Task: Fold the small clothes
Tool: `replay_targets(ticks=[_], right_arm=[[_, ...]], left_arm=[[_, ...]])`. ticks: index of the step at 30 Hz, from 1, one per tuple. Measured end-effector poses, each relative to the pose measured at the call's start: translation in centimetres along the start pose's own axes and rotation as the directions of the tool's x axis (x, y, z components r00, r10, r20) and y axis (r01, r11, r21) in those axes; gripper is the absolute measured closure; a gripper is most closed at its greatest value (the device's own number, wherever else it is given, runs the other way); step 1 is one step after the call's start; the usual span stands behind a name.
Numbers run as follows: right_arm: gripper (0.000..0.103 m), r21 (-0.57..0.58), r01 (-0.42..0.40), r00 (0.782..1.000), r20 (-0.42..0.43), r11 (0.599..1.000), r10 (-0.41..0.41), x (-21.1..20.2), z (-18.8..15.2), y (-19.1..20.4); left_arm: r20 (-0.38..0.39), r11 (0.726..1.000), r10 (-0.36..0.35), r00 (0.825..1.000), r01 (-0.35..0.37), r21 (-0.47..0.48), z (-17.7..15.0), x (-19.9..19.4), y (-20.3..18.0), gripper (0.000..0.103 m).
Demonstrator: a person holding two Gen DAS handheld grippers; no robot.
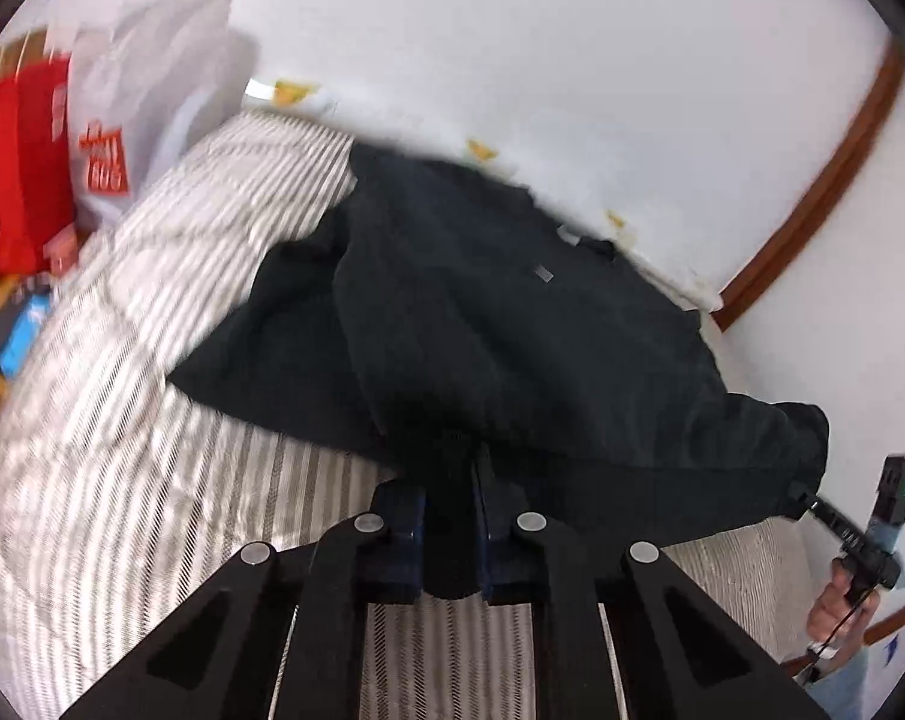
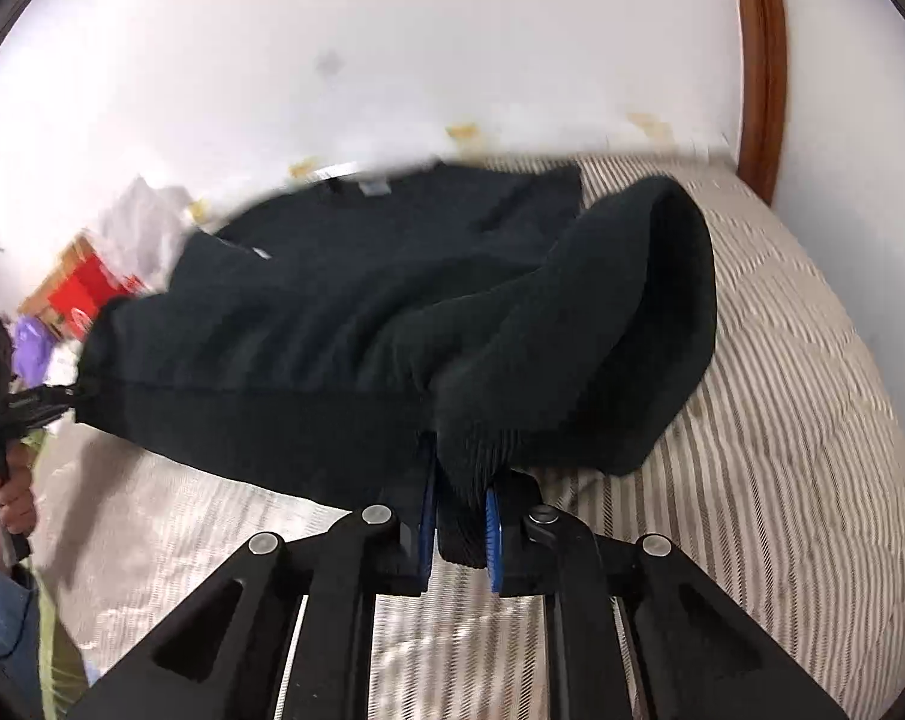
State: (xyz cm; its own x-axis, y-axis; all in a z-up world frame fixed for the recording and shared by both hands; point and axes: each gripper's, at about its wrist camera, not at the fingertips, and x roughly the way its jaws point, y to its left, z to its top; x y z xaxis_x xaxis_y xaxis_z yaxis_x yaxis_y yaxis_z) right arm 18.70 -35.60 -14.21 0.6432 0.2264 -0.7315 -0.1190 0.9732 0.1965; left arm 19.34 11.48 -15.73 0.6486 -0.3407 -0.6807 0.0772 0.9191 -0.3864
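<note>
— Black knit all across the middle: the sweater lies on the striped bed cover, its far edge up by the white wall, and both claws have it by the near hem.

— How's the left gripper sitting?

— Pinched together on the ribbed hem, dark cloth bunched between its blue pads. Off to its right the right gripper bites the hem's other corner, a hand wrapped round its handle.

— And from the right side?

— Same story: right gripper clamped on a thick roll of hem, blue pads squeezing it. One sleeve humps up to the right of it. Hem stretches taut towards the left gripper at the far left.

— Anything else around?

— Red boxes and a white bag left of the bed, brown wooden trim on the right. Everything's a bit smeared.
</note>
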Motion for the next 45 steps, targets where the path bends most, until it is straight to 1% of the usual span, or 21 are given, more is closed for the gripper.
replay_targets(ticks=[1, 2, 3, 6, 10, 14, 16, 18, 24, 31, 35, 39, 41, 42, 43, 44, 45], right_arm=[[0.09, 0.0, -0.008, 1.0, 0.017, 1.0, 0.008, -0.5, 0.3, 0.2], [0.09, 0.005, -0.027, 0.998, 0.055, 1.0, 0.027, -1.5, 0.9, 0.4], [0.09, 0.009, -0.042, 0.996, 0.077, 0.999, 0.041, -2.1, 1.3, 0.5], [0.091, 0.033, -0.06, 0.989, 0.14, 0.998, 0.055, -3.1, 3.6, 1.0], [0.091, 0.072, -0.081, 0.98, 0.189, 0.994, 0.066, -2.8, 7.2, 1.2], [0.091, 0.086, -0.093, 0.975, 0.21, 0.992, 0.073, -1.6, 10.2, 1.3], [0.091, 0.105, -0.106, 0.973, 0.217, 0.989, 0.082, -0.6, 12.1, 1.0], [0.092, 0.111, -0.108, 0.972, 0.219, 0.988, 0.082, 0.4, 13.1, 0.5], [0.093, 0.113, -0.089, 0.975, 0.215, 0.99, 0.063, 4.7, 15.7, -1.2], [0.094, 0.129, -0.065, 0.985, 0.166, 0.99, 0.043, 10.8, 17.2, -3.8], [0.095, 0.148, -0.065, 0.989, 0.14, 0.987, 0.044, 13.4, 17.8, -5.1], [0.094, 0.164, -0.032, 0.995, 0.095, 0.986, 0.016, 16.4, 18.6, -6.1], [0.087, 0.177, -0.013, 0.997, 0.077, 0.984, -0.001, 17.2, 18.9, -6.6], [0.081, 0.183, 0.01, 0.998, 0.063, 0.983, -0.022, 17.7, 19.1, -6.8], [0.07, 0.189, 0.025, 0.998, 0.052, 0.982, -0.035, 18.0, 19.2, -7.1], [0.065, 0.193, 0.026, 0.998, 0.049, 0.981, -0.036, 18.0, 19.3, -7.3], [0.061, 0.192, 0.019, 0.998, 0.059, 0.981, -0.031, 17.7, 19.3, -7.4]], left_arm=[[0.023, 1.0, 0.005, 1.0, -0.006, 0.021, 0.4, -0.7, -0.6, 0.091], [0.038, 0.999, 0.009, 0.999, -0.01, 0.03, 0.8, -1.0, -1.0, 0.091], [0.062, 0.999, 0.013, 0.998, -0.016, 0.04, 1.4, -1.6, -1.4, 0.091], [0.115, 0.999, 0.015, 0.993, -0.02, 0.042, 3.6, -2.6, -2.0, 0.092], [0.166, 0.999, 0.022, 0.986, -0.03, 0.045, 6.7, -2.8, -2.8, 0.092], [0.184, 0.998, 0.04, 0.982, -0.05, 0.049, 9.4, -1.7, -3.2, 0.092], [0.187, 0.997, 0.048, 0.981, -0.058, 0.047, 10.8, -0.5, -3.3, 0.092], [0.183, 0.997, 0.055, 0.982, -0.064, 0.046, 11.5, 0.5, -3.0, 0.092], [0.15, 0.996, 0.071, 0.986, -0.077, 0.033, 14.2, 5.9, -2.3, 0.092], [0.064, 0.998, 0.068, 0.996, -0.068, -0.01, 15.9, 12.0, -0.5, 0.092], [0.026, 0.998, 0.043, 0.999, -0.042, -0.038, 16.4, 13.9, 0.4, 0.09], [-0.014, 0.998, 0.026, 1.0, -0.027, -0.063, 17.0, 15.3, 0.9, 0.088], [-0.029, 0.998, 0.019, 0.999, -0.021, -0.064, 17.3, 15.6, 0.9, 0.085], [-0.033, 0.998, 0.015, 0.999, -0.017, -0.063, 17.4, 15.6, 0.9, 0.082], [-0.033, 0.998, 0.008, 0.999, -0.01, -0.062, 17.4, 15.6, 0.8, 0.076], [-0.029, 0.998, 0.003, 1.0, -0.005, -0.056, 17.4, 15.4, 0.5, 0.072], [-0.02, 0.999, 0.008, 1.0, -0.009, -0.045, 17.4, 15.1, 0.2, 0.061]])
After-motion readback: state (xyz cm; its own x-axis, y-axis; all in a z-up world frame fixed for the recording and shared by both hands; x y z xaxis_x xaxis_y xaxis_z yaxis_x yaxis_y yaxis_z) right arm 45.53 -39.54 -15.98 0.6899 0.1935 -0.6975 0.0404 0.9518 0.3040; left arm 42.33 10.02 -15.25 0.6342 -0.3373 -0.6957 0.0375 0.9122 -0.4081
